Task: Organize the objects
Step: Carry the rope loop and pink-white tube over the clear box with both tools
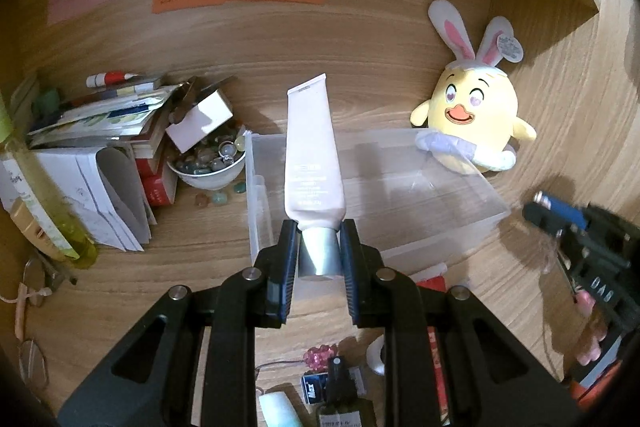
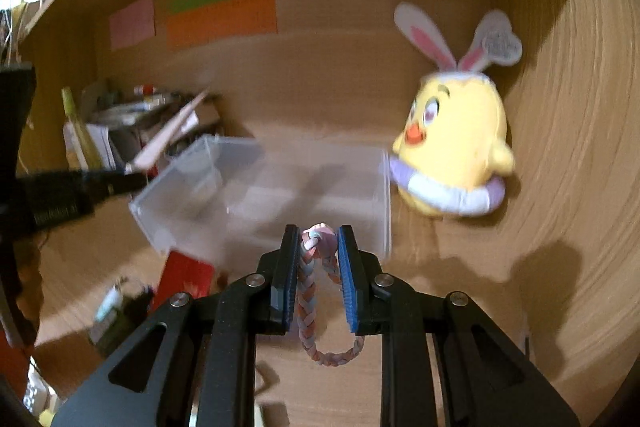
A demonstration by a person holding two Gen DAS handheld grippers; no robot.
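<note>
Left wrist view. The left gripper (image 1: 319, 243) is clamped on the silver cap of a pale pink squeeze tube (image 1: 313, 155), both pads pressing the cap from either side. The tube's long axis runs straight ahead along the fingers, crimped end pointing away and up. It hangs over the near left part of a clear rectangular plastic bin (image 1: 460, 195) that rests on the wooden desk surface (image 1: 208, 267); the bin thus lies directly ahead of and below the held tube, its long side running left to right. A yellow plush chick with rabbit ears (image 1: 476, 115) stands behind the bin's right end, touching its rim. A white bowl of glass pebbles (image 1: 208, 167) and a stack of papers and books (image 1: 100, 155) sit left of the bin. The right gripper (image 1: 560, 223) appears at the right edge, near the bin's right end.

Right wrist view (blurred). The right gripper (image 2: 319, 243) is closed on a braided pink-and-grey cord loop (image 2: 316, 291); the knotted end sits between the pads and the loop dangles below. The bin (image 2: 192, 195) lies ahead and slightly left, its near wall just beyond the fingertips. The left gripper (image 2: 108, 183) reaches in from the left over the bin's left end.

Judgement: each hand appears about to deposit its item; the left looks nearer to release, needing mainly to lower the tube lengthwise into the bin.
</note>
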